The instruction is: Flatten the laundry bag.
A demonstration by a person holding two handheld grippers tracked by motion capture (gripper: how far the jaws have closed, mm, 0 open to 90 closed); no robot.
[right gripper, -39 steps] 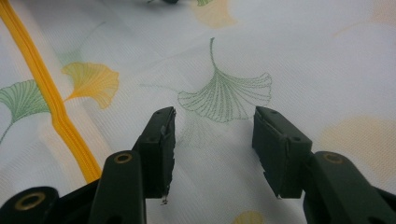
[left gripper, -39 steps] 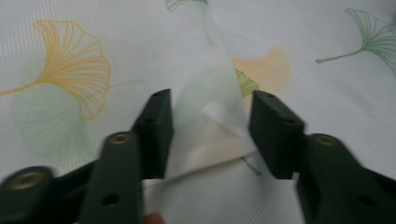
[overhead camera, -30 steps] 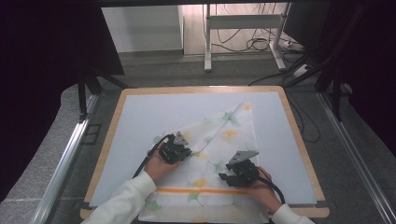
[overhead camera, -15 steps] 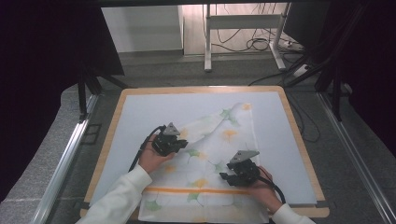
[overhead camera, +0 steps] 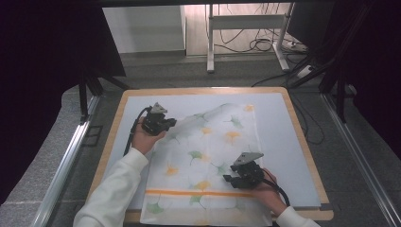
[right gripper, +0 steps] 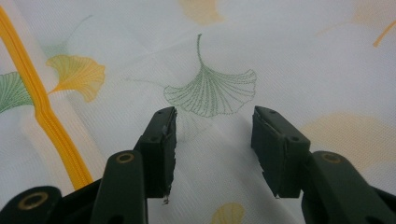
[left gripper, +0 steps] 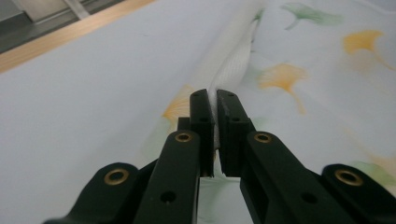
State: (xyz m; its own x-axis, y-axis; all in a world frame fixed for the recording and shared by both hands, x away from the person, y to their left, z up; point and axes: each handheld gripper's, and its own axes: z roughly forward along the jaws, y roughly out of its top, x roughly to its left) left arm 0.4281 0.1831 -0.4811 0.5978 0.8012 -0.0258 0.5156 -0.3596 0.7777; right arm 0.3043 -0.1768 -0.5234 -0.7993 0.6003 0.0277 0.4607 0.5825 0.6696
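Here, left gripper [overhead camera: 171, 122] jaws clenched on cloth [overhead camera: 208, 161] edge — right gripper [overhead camera: 228, 178] jaws released above it

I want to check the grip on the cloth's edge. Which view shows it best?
The left gripper view: the left gripper pinches the cloth edge between shut jaws. The high view shows it small; the right gripper view shows flat cloth.

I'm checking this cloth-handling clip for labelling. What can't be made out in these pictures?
- High view: near edge of the cloth runs off the bottom of the picture.
- High view: cloth under the right tool, covered by tool and hand.
- Left gripper view: pinched cloth edge hidden between the left tool pads.
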